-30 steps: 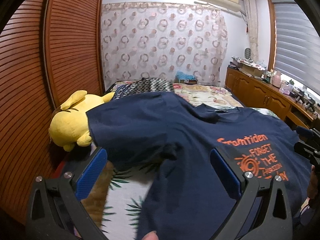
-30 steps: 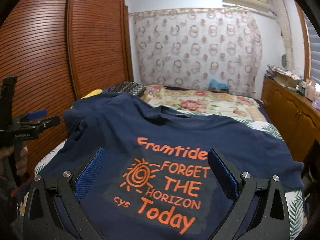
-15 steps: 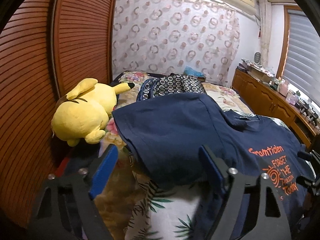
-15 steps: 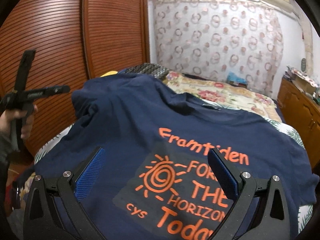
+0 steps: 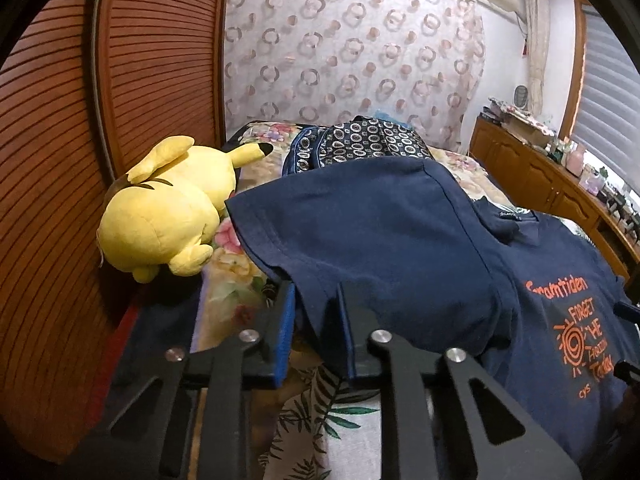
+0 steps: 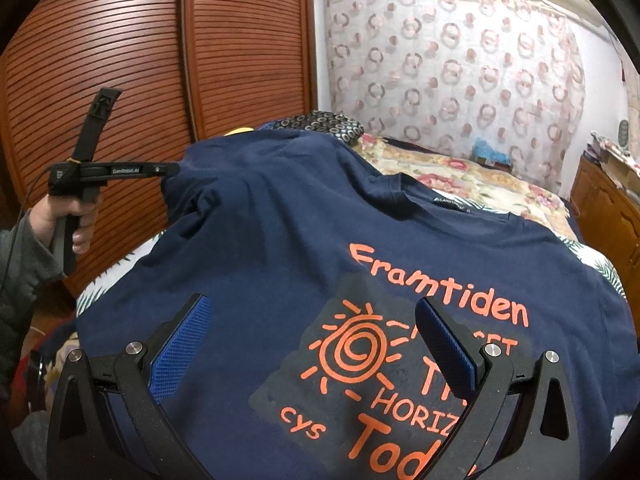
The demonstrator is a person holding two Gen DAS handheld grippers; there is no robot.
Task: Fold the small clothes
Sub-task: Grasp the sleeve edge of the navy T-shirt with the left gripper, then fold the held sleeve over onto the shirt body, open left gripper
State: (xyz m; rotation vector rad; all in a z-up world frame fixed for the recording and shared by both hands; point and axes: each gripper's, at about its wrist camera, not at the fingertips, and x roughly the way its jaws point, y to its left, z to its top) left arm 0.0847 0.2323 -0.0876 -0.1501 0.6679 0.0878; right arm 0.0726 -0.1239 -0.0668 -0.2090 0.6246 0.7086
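A navy T-shirt (image 6: 280, 240) with orange print lies spread on the bed, print side up. In the left wrist view my left gripper (image 5: 316, 300) is shut on the hem of the shirt's left sleeve (image 5: 360, 220) and holds it lifted off the bed. The same gripper shows in the right wrist view (image 6: 172, 168), pinching the sleeve edge at the left. My right gripper (image 6: 312, 320) is open and empty, hovering over the shirt's lower front above the orange sun print (image 6: 360, 352).
A yellow plush toy (image 5: 168, 208) lies at the bed's left edge beside the brown slatted wardrobe doors (image 5: 100, 120). A dark patterned pillow (image 5: 368, 140) sits behind the shirt. A wooden cabinet (image 5: 552, 192) runs along the right wall. The floral bedspread (image 6: 460, 172) extends behind.
My left gripper moved up to the left sleeve and closed on its hem, lifting it. My right gripper stayed open and drifted slightly over the print.
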